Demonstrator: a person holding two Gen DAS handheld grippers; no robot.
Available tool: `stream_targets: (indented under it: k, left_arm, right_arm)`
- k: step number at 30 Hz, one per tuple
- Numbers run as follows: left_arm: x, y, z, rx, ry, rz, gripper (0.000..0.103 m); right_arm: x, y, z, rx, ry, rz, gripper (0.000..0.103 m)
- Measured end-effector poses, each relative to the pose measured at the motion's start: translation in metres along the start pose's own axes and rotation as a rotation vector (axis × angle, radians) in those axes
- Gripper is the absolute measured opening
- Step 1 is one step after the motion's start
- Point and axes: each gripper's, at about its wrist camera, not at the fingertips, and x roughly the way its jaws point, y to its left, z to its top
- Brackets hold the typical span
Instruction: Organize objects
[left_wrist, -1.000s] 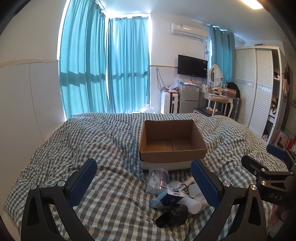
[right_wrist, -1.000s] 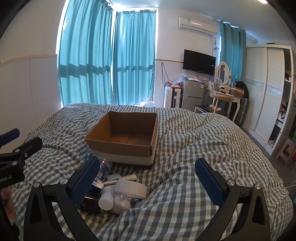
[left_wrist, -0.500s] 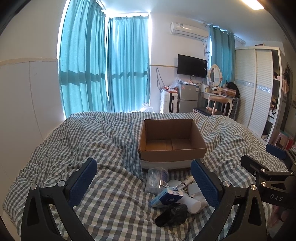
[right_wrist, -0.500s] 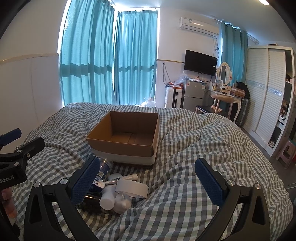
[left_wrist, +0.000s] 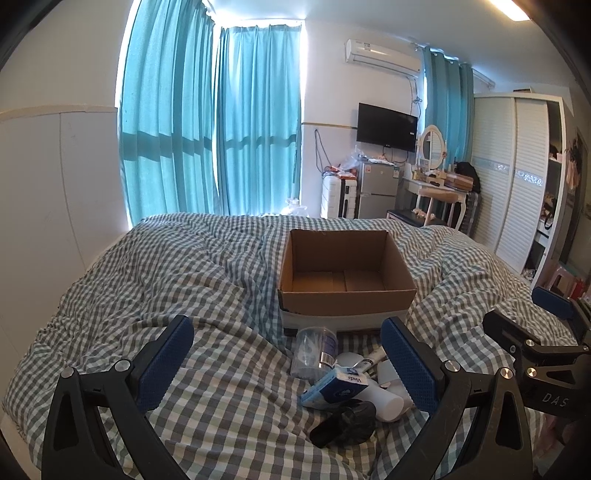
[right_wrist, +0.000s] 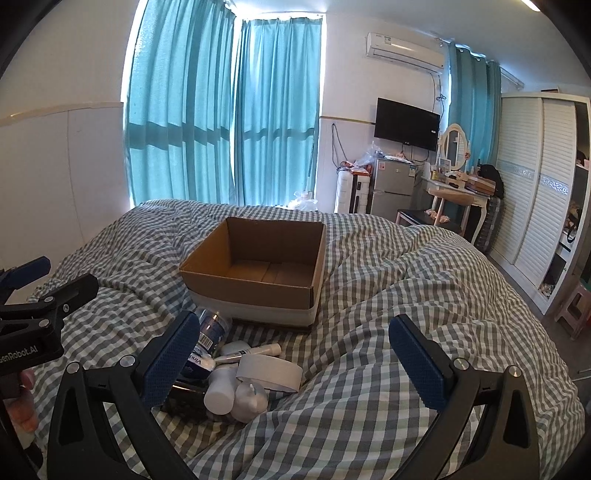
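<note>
An open, empty cardboard box (left_wrist: 347, 273) (right_wrist: 258, 269) sits on the checked bedspread. In front of it lies a small pile: a clear plastic jar (left_wrist: 314, 350) (right_wrist: 212, 328), a blue and white carton (left_wrist: 336, 387), a white bottle (left_wrist: 384, 400) (right_wrist: 219, 391), a white tape roll (right_wrist: 269, 373), a marker pen (right_wrist: 251, 352) and a black object (left_wrist: 343, 424). My left gripper (left_wrist: 288, 363) is open and empty, held just short of the pile. My right gripper (right_wrist: 295, 363) is open and empty, to the right of the pile.
The rumpled checked bedspread (left_wrist: 147, 295) (right_wrist: 424, 295) covers the whole bed. A white wall panel (left_wrist: 55, 184) stands on the left. Beyond the bed are teal curtains (left_wrist: 221, 129), a small fridge (left_wrist: 376, 192), a dressing table (left_wrist: 439, 192) and a white wardrobe (left_wrist: 517, 177).
Both views have shifted very slightly, the box sitting a touch higher in frame. Both grippers stay open and the pile has not moved.
</note>
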Motion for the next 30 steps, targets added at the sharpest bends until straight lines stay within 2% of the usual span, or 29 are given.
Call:
stream_targets:
  k: [13, 18, 25, 30]
  left_arm:
    - [0.003, -0.002, 0.001, 0.005, 0.015, -0.015, 0.103]
    - [0.012, -0.004, -0.003, 0.026, 0.035, -0.008, 0.103]
    - [0.037, -0.007, -0.012, 0.05, 0.098, -0.012, 0.103]
    - [0.06, -0.009, -0.023, 0.094, 0.175, 0.037, 0.103]
  right_arm:
    - [0.001, 0.004, 0.001, -0.013, 0.017, 0.045, 0.103]
    - [0.006, 0.003, 0.0, -0.018, 0.024, 0.025, 0.102]
    - [0.033, 0.002, -0.006, -0.024, 0.09, 0.035, 0.102]
    - [0.062, 0.004, -0.017, -0.035, 0.173, 0.067, 0.099]
